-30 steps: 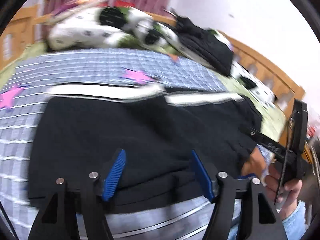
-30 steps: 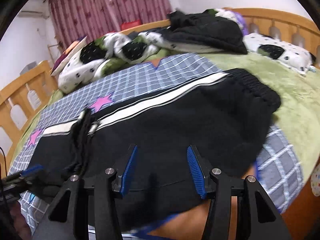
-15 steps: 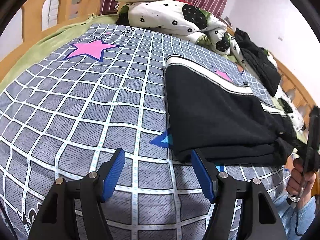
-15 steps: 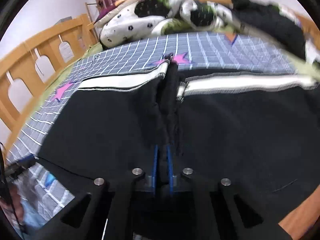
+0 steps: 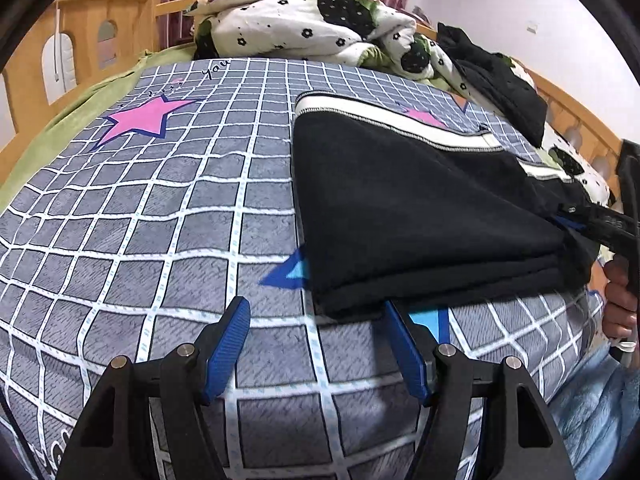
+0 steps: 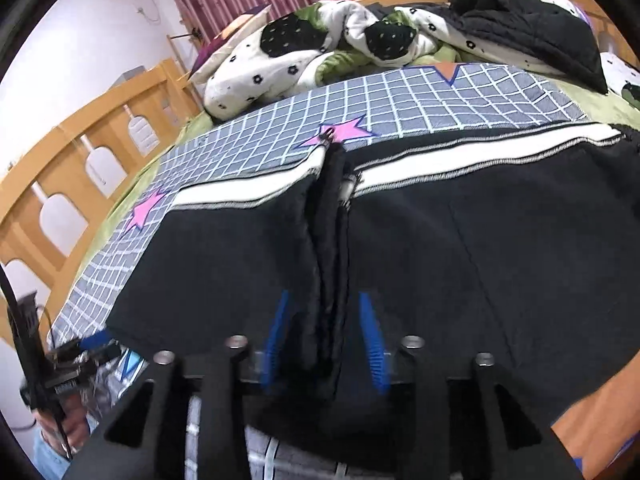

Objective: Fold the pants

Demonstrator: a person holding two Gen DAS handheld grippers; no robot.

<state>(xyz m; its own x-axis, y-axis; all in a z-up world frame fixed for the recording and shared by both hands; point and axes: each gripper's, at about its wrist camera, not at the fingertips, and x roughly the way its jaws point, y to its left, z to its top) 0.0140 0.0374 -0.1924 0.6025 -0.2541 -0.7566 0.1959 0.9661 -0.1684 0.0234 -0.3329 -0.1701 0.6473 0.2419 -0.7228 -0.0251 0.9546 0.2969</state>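
Black pants (image 5: 420, 200) with a white side stripe (image 5: 400, 120) lie folded on the grey checked bedspread (image 5: 160, 220). My left gripper (image 5: 316, 320) is open and empty at the near left corner of the fold, its right finger touching the cloth edge. In the right wrist view the pants (image 6: 500, 240) fill the middle. My right gripper (image 6: 324, 332) is partly open around a raised ridge of black cloth (image 6: 330, 240) at the fold. The right gripper also shows at the pants' right end in the left wrist view (image 5: 576, 220).
A white flowered quilt (image 5: 320, 28) and a dark jacket (image 5: 500, 84) are piled at the head of the bed. Wooden bed rails (image 6: 80, 168) run along the sides. A pink star (image 5: 144, 116) marks the bedspread left of the pants.
The right gripper was shut on the cloth ridge half a second ago and has opened partway. The left gripper has edged closer to the pants' near corner.
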